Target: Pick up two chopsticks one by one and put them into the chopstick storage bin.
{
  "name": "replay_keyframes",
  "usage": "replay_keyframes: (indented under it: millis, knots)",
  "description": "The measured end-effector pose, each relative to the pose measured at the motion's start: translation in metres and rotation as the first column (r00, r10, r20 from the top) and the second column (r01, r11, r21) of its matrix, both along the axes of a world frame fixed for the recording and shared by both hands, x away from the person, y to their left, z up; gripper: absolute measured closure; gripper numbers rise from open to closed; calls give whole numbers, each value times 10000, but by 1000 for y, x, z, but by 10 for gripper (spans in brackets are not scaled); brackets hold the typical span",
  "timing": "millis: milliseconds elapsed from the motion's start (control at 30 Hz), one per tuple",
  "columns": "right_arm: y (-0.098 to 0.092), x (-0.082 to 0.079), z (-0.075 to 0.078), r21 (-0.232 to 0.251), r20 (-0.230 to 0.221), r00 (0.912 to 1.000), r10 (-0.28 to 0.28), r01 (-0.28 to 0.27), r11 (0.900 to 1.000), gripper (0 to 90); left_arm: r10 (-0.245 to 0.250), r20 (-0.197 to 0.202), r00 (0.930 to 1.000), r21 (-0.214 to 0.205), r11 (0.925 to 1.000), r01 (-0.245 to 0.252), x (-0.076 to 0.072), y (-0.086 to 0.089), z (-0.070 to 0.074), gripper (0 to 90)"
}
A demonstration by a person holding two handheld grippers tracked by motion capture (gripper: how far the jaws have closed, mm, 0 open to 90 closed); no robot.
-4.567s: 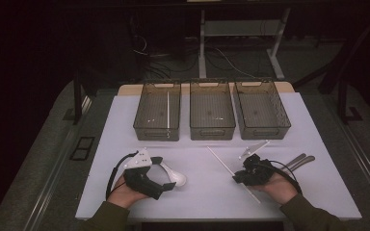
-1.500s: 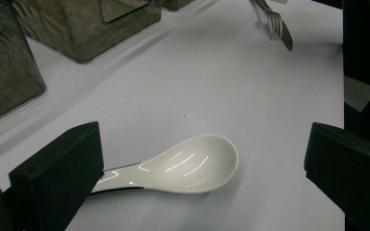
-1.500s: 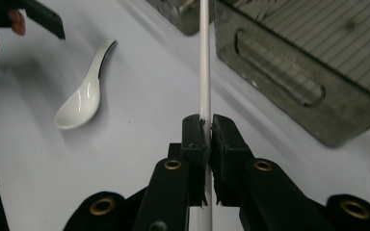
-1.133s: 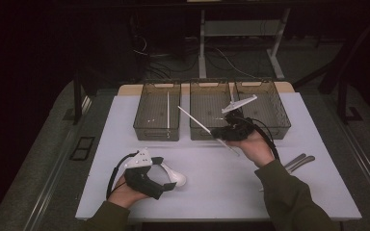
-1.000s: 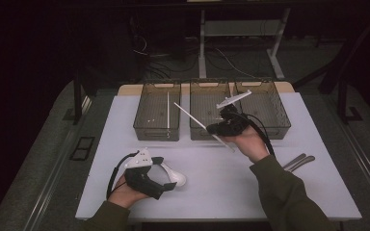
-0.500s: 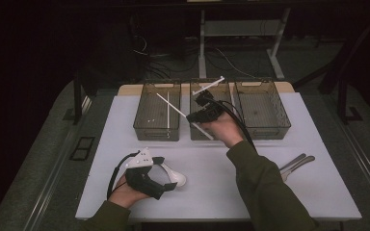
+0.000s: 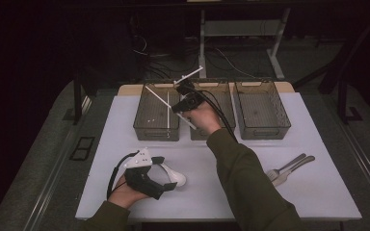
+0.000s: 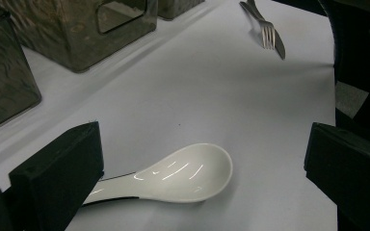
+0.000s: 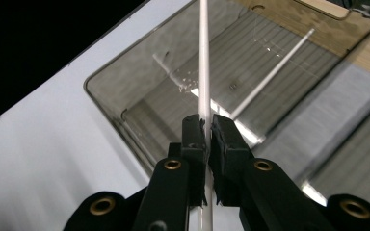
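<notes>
My right gripper (image 7: 185,102) hangs above the inner edge of the left bin (image 7: 156,132), shut on a white chopstick (image 7: 155,93) that slants across the bin. In the right gripper view the jaws (image 9: 206,127) pinch that chopstick (image 9: 203,57) over the clear bin (image 9: 120,98). A second chopstick (image 9: 274,72) lies on the bin's floor (image 7: 167,109). At the front left my left gripper (image 7: 166,175) rests on the table, open. A white ceramic spoon (image 8: 188,173) lies between its wide-apart jaws (image 8: 200,144), untouched by the pads.
Three clear bins stand in a row at the back; the middle bin (image 7: 224,87) and right bin (image 7: 265,130) are beside the left one. A fork and a knife (image 7: 289,168) lie at the right front of the white table, also in the left gripper view (image 8: 267,29).
My right hand has carried the chopstick leftward, from over the middle and right bins to over the left bin. The left gripper and spoon have stayed put.
</notes>
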State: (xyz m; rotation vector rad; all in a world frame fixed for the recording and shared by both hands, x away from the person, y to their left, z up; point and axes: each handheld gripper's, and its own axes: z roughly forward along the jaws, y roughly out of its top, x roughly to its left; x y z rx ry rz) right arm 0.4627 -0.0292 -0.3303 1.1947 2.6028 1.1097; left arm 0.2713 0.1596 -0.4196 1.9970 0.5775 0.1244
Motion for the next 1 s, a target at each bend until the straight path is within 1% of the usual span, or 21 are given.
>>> replay_keyframes:
  millis: [200, 300, 333, 400, 467, 533, 600, 667, 700, 733, 900, 1000]
  knots:
    - [23, 15, -1, -457, -35, 10000, -65, 63, 9989, 844, 16, -27, 10000, -78, 10000, -16, 0, 0, 1, 0]
    - [33, 23, -2, -551, -71, 9999, -139, 135, 9984, 844, -3, -7, 10000, -119, 9999, 3, 0, 1, 1, 0]
    - [36, 25, -3, -554, -105, 9997, -235, 229, 9982, 844, 27, -28, 10000, -167, 9999, -27, 0, 1, 1, 0]
    - [41, 29, -5, -519, -85, 9996, -257, 253, 9983, 844, 45, -47, 10000, -220, 9997, -46, -1, 1, 1, 0]
    - [47, 31, -7, -479, -92, 9995, -308, 303, 9984, 844, 3, -8, 10000, -177, 9998, -3, 0, 2, 1, 0]
    - [52, 34, -11, -571, -127, 9992, -366, 359, 9977, 844, -45, 41, 10000, -141, 9999, 46, 0, 2, 2, 0]
    - [55, 37, -15, -608, -125, 9991, -415, 407, 9973, 844, -19, -8, 10000, -185, 9998, 19, -1, 2, 2, 0]
    - [58, 40, -19, -542, -89, 9990, -435, 430, 9976, 844, -22, -26, 10000, -204, 9998, 22, -1, 2, 2, 0]
    - [59, 40, -21, -523, -142, 9987, -480, 472, 9975, 844, -19, -38, 10000, -206, 9998, 18, -1, 2, 2, 0]
    - [61, 41, -23, -563, -88, 9989, -453, 448, 9974, 844, -28, -43, 10000, -204, 9998, 27, -1, 2, 2, 0]
    - [65, 42, -31, -644, -236, 9985, -489, 473, 9968, 843, -40, -36, 10000, -231, 9997, 39, -1, 2, 2, 0]
    - [67, 41, -34, -736, -242, 9987, -451, 432, 9964, 842, -64, -33, 10000, -207, 9998, 63, -1, 2, 2, 0]
